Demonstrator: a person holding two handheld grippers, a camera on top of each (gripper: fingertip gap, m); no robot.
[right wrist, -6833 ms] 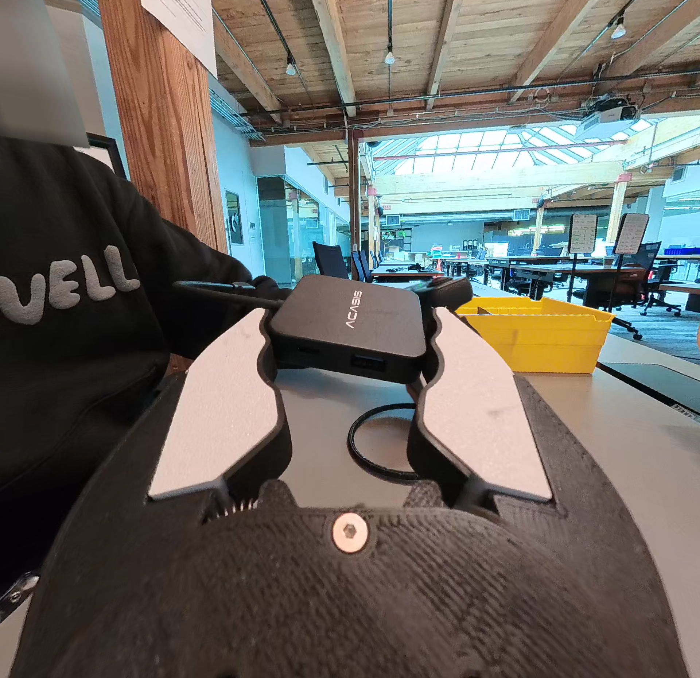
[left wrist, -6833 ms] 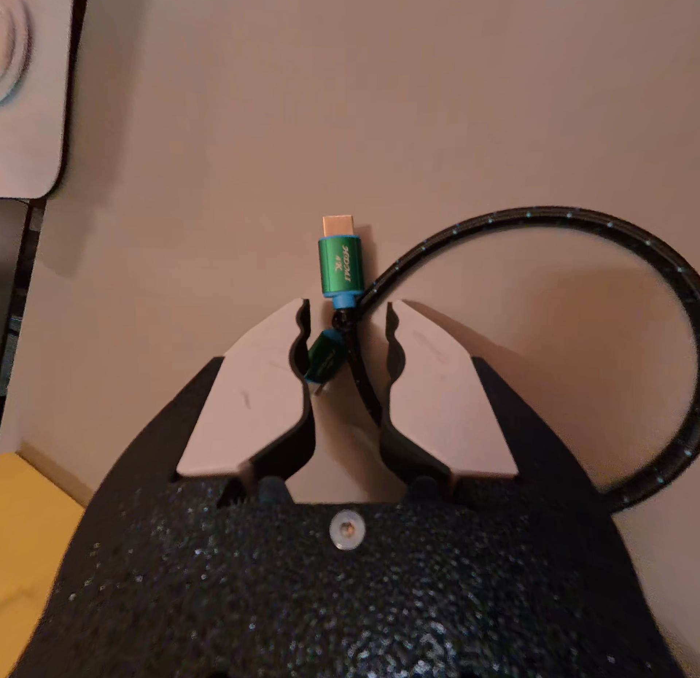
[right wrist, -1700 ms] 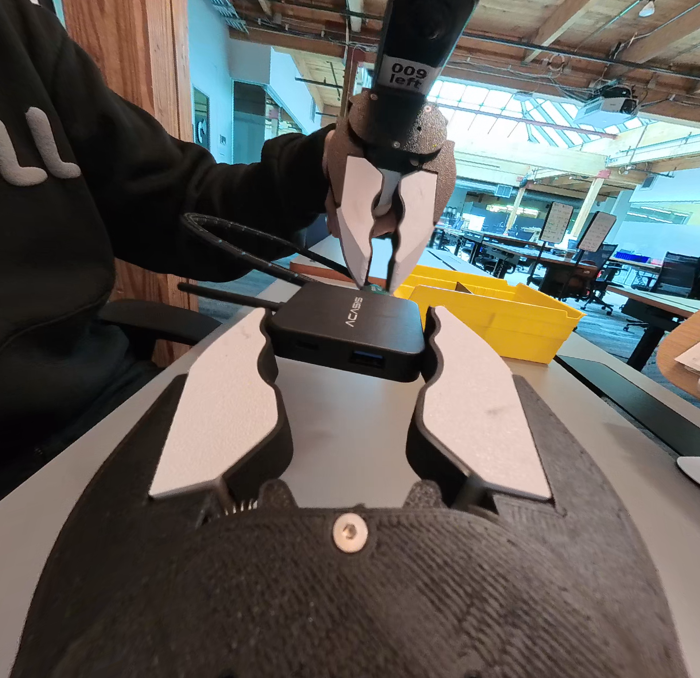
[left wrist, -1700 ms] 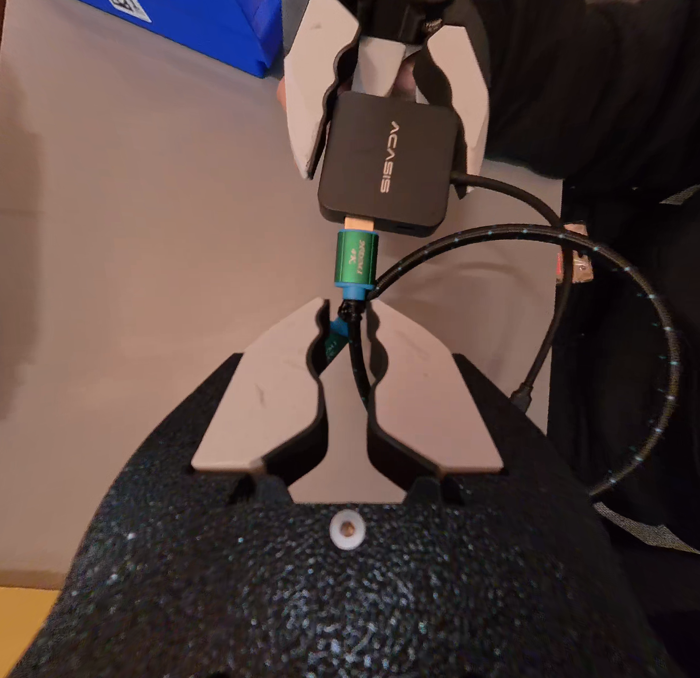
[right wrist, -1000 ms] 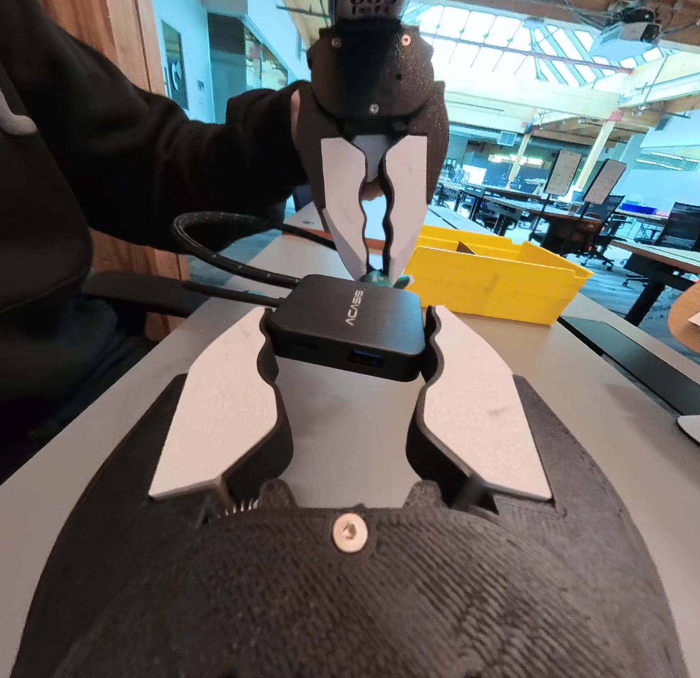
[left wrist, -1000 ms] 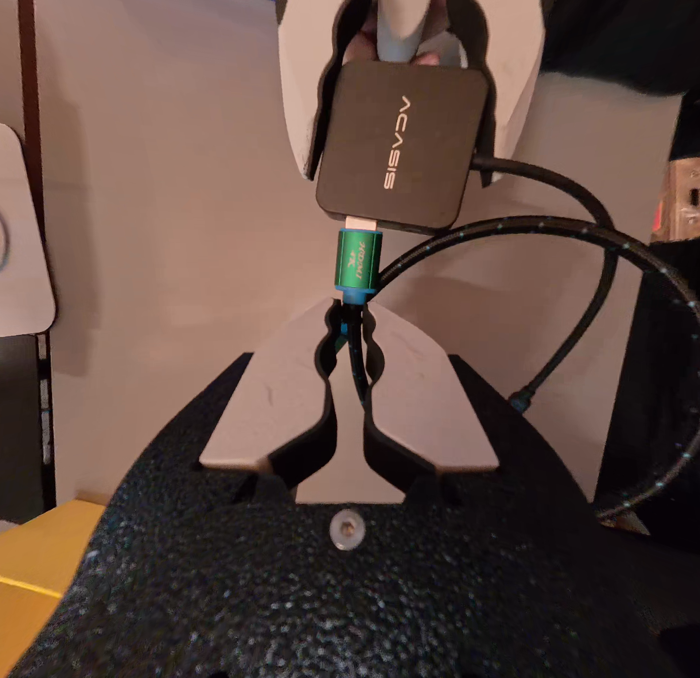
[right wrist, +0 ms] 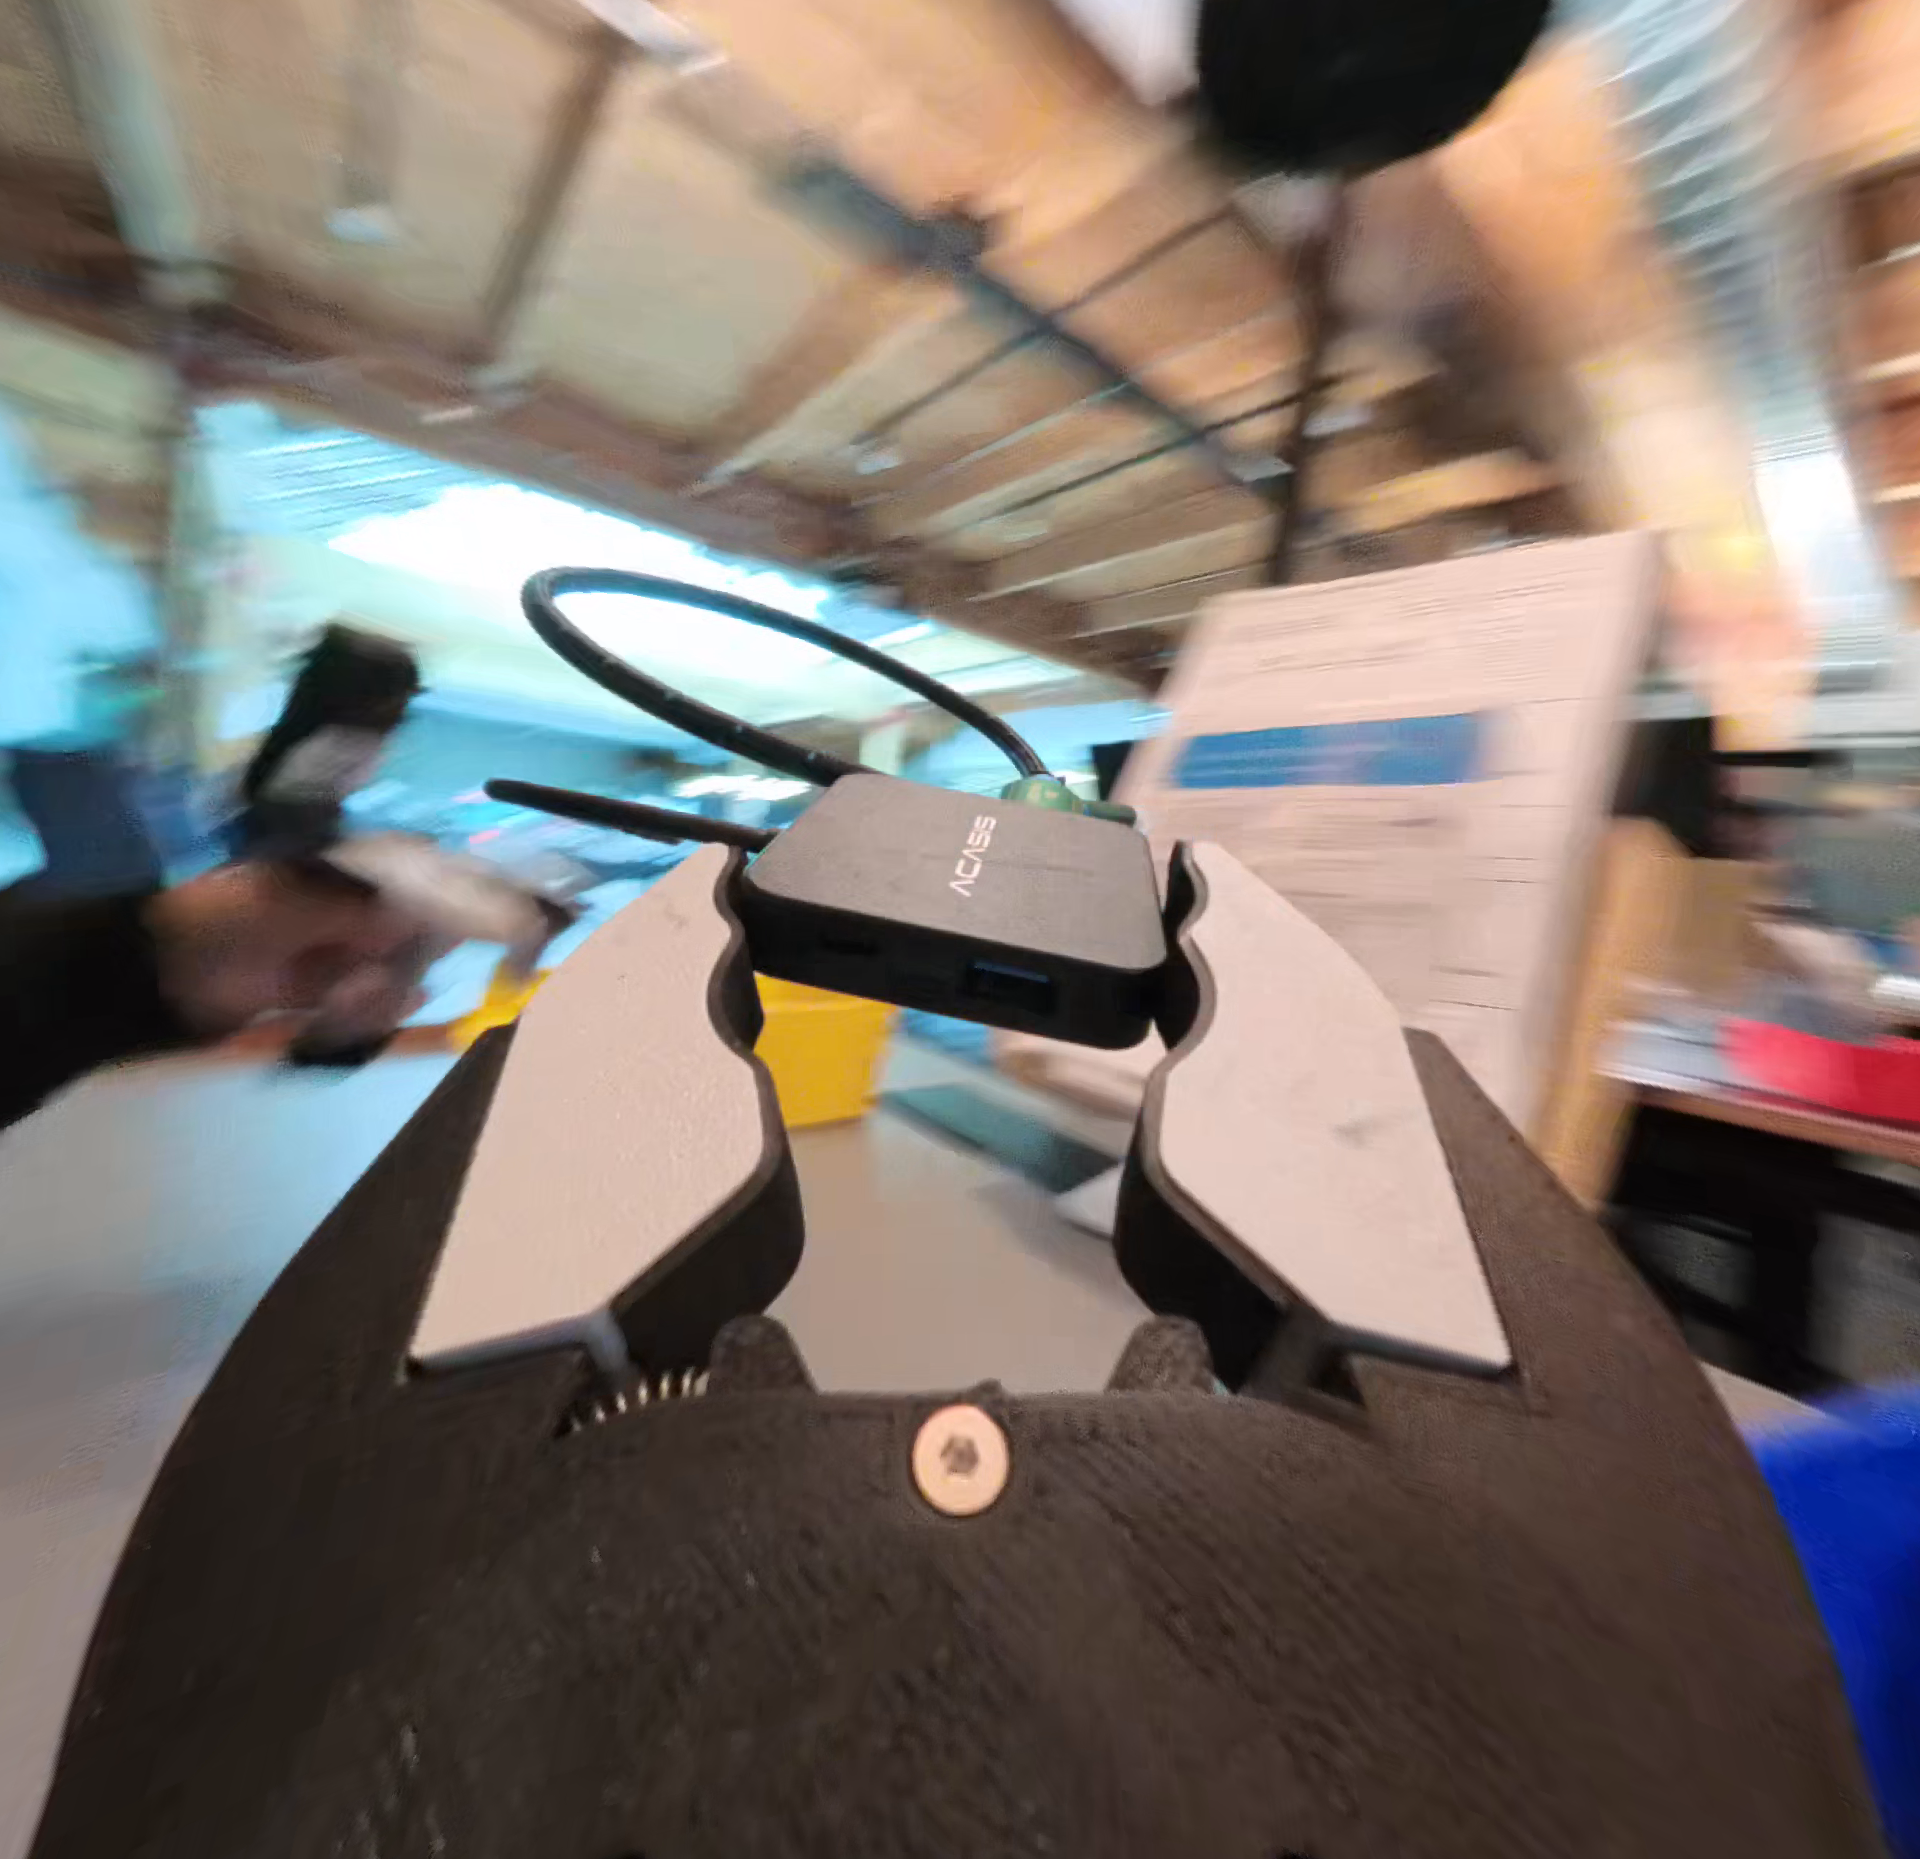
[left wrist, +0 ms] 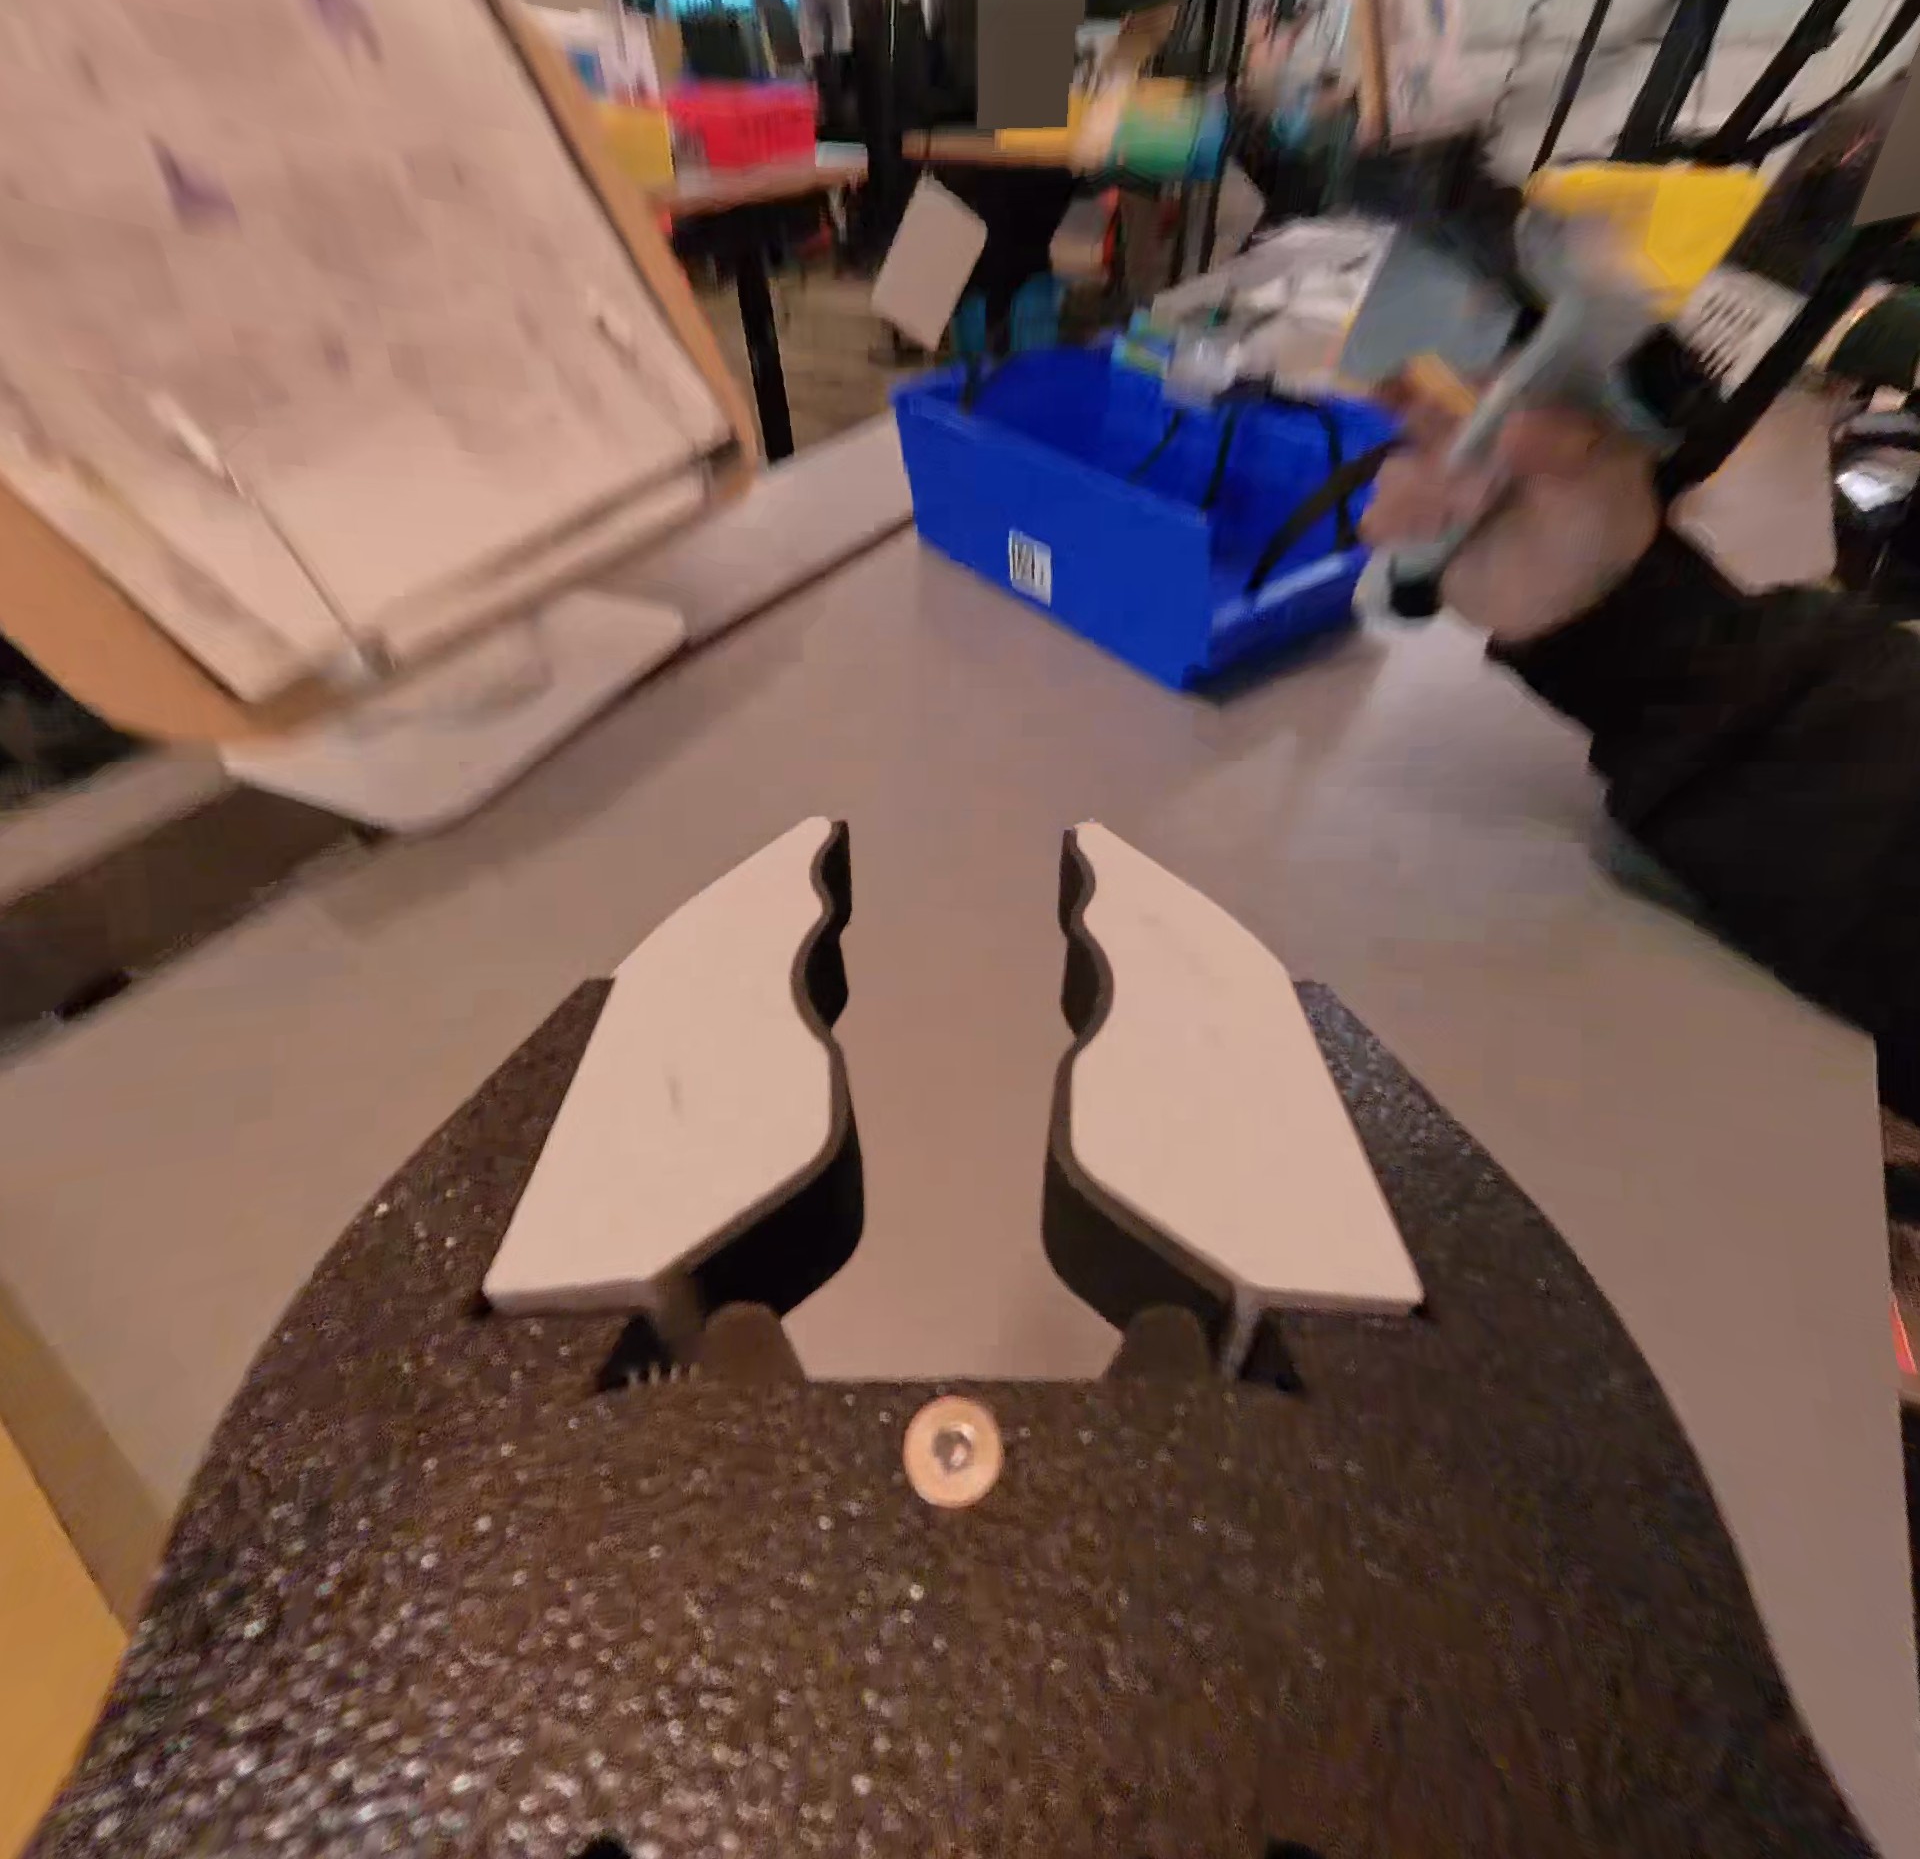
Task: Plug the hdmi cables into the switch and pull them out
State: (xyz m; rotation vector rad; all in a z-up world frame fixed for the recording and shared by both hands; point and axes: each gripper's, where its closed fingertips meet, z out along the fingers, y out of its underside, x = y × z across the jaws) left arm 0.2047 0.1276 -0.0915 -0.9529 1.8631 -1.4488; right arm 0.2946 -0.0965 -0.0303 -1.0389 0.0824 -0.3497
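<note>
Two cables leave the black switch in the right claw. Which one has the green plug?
The braided cable that arches up in a loop; its green plug sits at the far edge of the switch. The straight cable leaves the side and shows no green.

My left gripper [left wrist: 954, 853]: fingers [left wrist: 717, 1071] parted, nothing between them, aimed level and forward. My right gripper [right wrist: 956, 874]: fingers [right wrist: 613, 1092] clamped on the switch [right wrist: 956, 900], tilted upward, raised off the tabletop.

Blk textured gripper [left wrist: 951, 853] bodies, gray fingers [left wrist: 717, 1061], silver screw [left wrist: 953, 1464], blk sleeve [left wrist: 1766, 770].
</note>
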